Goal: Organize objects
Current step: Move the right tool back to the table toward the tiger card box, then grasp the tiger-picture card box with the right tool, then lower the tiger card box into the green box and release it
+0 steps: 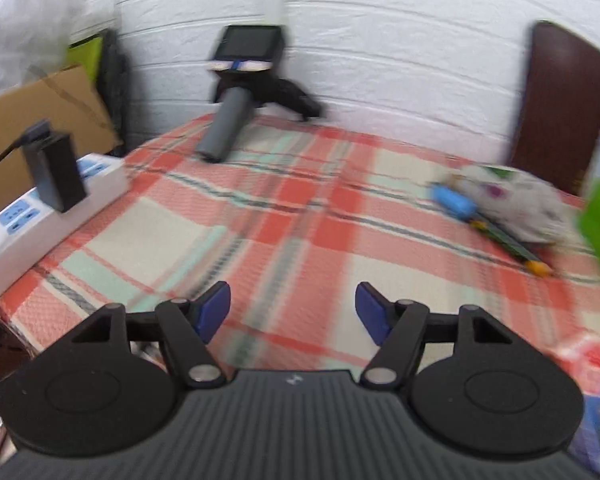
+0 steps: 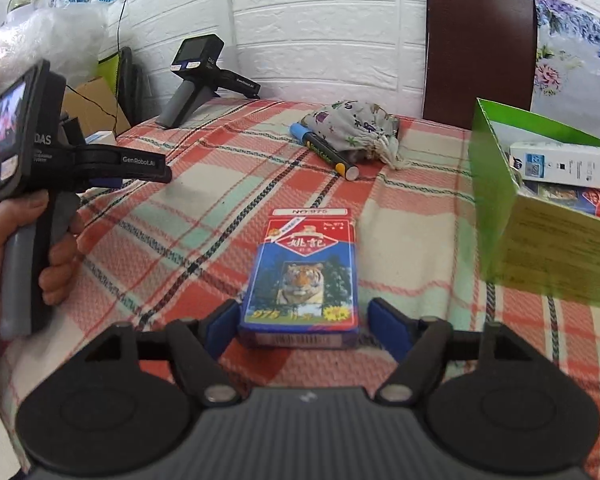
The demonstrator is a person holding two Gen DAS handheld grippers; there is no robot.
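Marker (image 2: 329, 153) before pouch (image 2: 356, 128)

Cloth (image 2: 204, 208): woven plaid, coarse ribbed texture, matt. Card box (image 2: 302, 270) on it: printed cardboard, slight gloss. Pouch (image 2: 356, 126) behind the box: printed fabric, soft, with a cord drawstring. Marker (image 2: 326, 152) touching the pouch: smooth plastic, glossy. Green bin (image 2: 496, 152) right of the box: thin glossy sheet, paper label on its wall. Right gripper (image 2: 302, 326): matt black plastic, ribbed body, blue pads (image 2: 384, 326), bright metal pivot pins.
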